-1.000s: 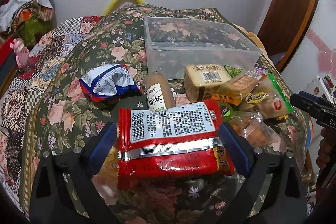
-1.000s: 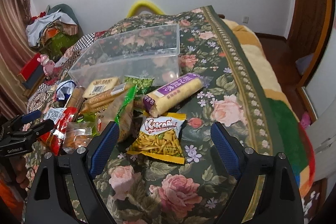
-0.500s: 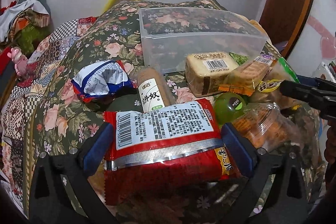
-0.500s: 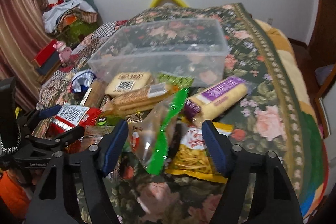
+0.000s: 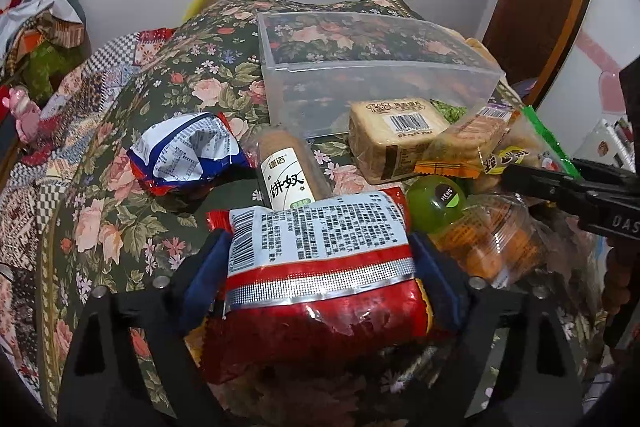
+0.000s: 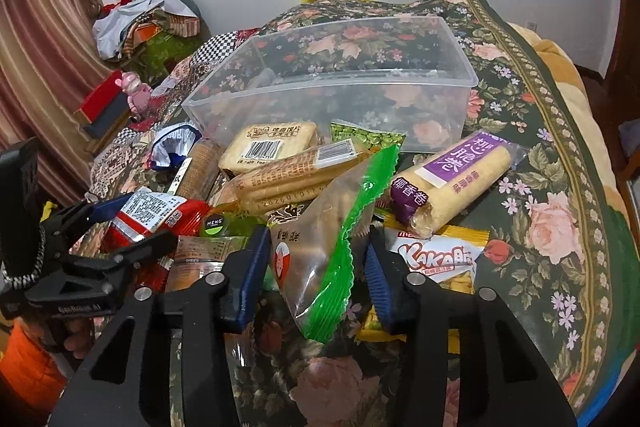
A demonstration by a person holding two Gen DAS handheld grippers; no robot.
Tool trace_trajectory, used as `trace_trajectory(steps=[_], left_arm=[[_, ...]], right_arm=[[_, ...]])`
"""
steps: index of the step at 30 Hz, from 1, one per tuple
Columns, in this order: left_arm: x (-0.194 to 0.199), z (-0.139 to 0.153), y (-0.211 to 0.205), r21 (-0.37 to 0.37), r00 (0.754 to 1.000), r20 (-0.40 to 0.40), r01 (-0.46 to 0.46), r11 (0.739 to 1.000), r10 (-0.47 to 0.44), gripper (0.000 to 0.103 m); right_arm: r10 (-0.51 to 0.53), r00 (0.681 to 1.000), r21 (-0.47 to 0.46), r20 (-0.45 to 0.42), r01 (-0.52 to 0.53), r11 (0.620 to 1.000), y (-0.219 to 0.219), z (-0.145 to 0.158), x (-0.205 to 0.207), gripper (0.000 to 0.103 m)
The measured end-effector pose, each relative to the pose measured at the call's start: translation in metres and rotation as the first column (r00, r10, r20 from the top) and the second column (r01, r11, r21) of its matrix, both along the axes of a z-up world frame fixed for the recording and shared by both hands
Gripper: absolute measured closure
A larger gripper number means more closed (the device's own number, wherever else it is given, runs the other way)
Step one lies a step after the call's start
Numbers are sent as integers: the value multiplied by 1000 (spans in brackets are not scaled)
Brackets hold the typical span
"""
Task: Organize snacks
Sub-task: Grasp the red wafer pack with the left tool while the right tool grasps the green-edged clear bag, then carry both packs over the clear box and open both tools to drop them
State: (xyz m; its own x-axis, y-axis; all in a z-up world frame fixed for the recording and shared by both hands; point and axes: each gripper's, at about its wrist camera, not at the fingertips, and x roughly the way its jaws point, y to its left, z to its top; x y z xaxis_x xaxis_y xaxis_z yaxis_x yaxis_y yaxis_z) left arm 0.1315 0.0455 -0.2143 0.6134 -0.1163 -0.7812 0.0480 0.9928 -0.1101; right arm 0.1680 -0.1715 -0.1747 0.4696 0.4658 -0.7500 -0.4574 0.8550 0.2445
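My left gripper [image 5: 320, 275] is shut on a red snack packet [image 5: 320, 267] with a white label and holds it above the pile; both show in the right wrist view, gripper [image 6: 120, 223] and packet [image 6: 156, 215]. My right gripper [image 6: 316, 263] is closed on a clear bag with a green edge [image 6: 332, 235]; its fingers [image 5: 560, 183] show at the right of the left wrist view. An empty clear plastic bin [image 6: 332, 83] stands behind the snack pile on the flowered bedspread; it also shows in the left wrist view [image 5: 372, 67].
The pile holds a tan cracker pack [image 6: 268, 143], a biscuit sleeve [image 6: 292, 175], a purple-label roll [image 6: 452, 183], a yellow Kakabi bag [image 6: 436, 259], a green cup [image 5: 436, 203], a blue-white bag [image 5: 184, 155] and a cookie tube [image 5: 284, 175]. Clutter lies left of the bed.
My right gripper moved left from the Kakabi bag and closed on the green-edged bag. My left gripper squeezed tighter on the red packet and lifted it slightly.
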Motion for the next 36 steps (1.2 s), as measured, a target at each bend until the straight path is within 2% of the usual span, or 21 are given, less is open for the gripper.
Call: trace_trajectory(steps=[2, 3, 10, 19, 29, 36], left_arm=[[-2, 2, 1, 3, 1000, 1, 3, 1000, -3, 25], [-3, 3, 0, 5, 1000, 3, 5, 1000, -5, 26], [-14, 14, -3, 7, 1000, 29, 3, 1000, -3, 27], [-20, 59, -6, 9, 991, 130, -8, 1000, 7, 27], [2, 110, -21, 17, 966, 260, 4, 1000, -8, 27], [33, 129, -27, 8, 956, 292, -17, 1000, 14, 27]], right_arm=[[-5, 1000, -2, 6, 5, 1000, -1, 1, -1, 63], [-7, 1000, -5, 10, 7, 1000, -2, 2, -1, 63], [-33, 998, -6, 56, 34, 999, -11, 17, -7, 66], [-77, 986, 7, 145, 77, 997, -26, 47, -16, 67], [-113, 961, 52, 254, 103, 993, -31, 85, -7, 67], [-134, 942, 91, 309, 110, 990, -29, 102, 9, 67]])
